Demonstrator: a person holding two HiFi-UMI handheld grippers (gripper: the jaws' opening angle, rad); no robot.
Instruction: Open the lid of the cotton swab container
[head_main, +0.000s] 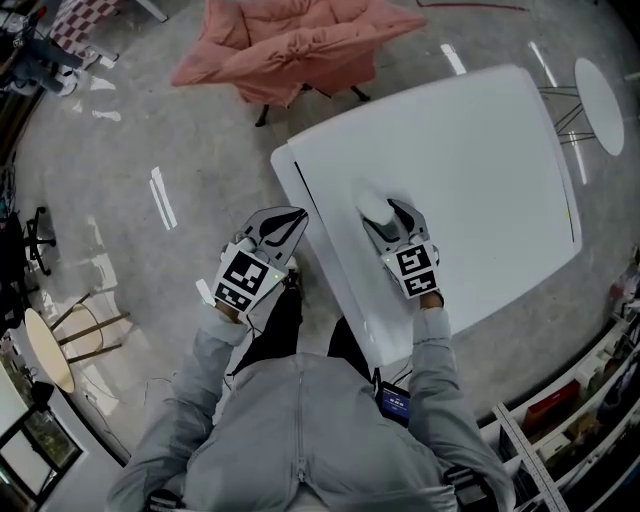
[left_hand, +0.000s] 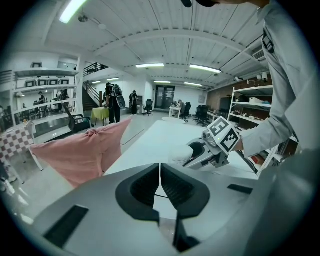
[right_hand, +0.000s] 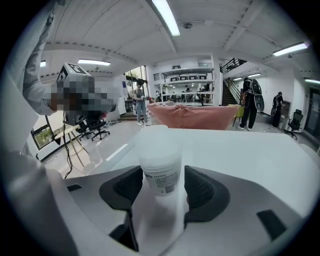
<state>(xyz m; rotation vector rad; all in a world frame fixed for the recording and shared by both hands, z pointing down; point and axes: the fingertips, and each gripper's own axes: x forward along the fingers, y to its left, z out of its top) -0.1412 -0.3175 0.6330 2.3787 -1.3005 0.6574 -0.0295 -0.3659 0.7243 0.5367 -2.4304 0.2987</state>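
The cotton swab container (head_main: 373, 204), a translucent white tub with its lid on and a printed label, stands upright near the left edge of the white table (head_main: 480, 150). My right gripper (head_main: 384, 214) reaches around it. In the right gripper view the container (right_hand: 159, 160) sits between the pads (right_hand: 201, 189); a thin gap shows on its right side, so the right gripper (right_hand: 160, 184) is open. My left gripper (head_main: 289, 216) hangs off the table's left edge over the floor, shut and empty (left_hand: 160, 172). From there I see the container (left_hand: 181, 156) and the right gripper (left_hand: 201, 150).
A pink cloth draped over a chair (head_main: 290, 45) stands beyond the table's far left corner. A small round white table (head_main: 598, 100) is at the far right. Shelving (head_main: 560, 420) runs along the lower right. People stand far off in the room (right_hand: 249, 107).
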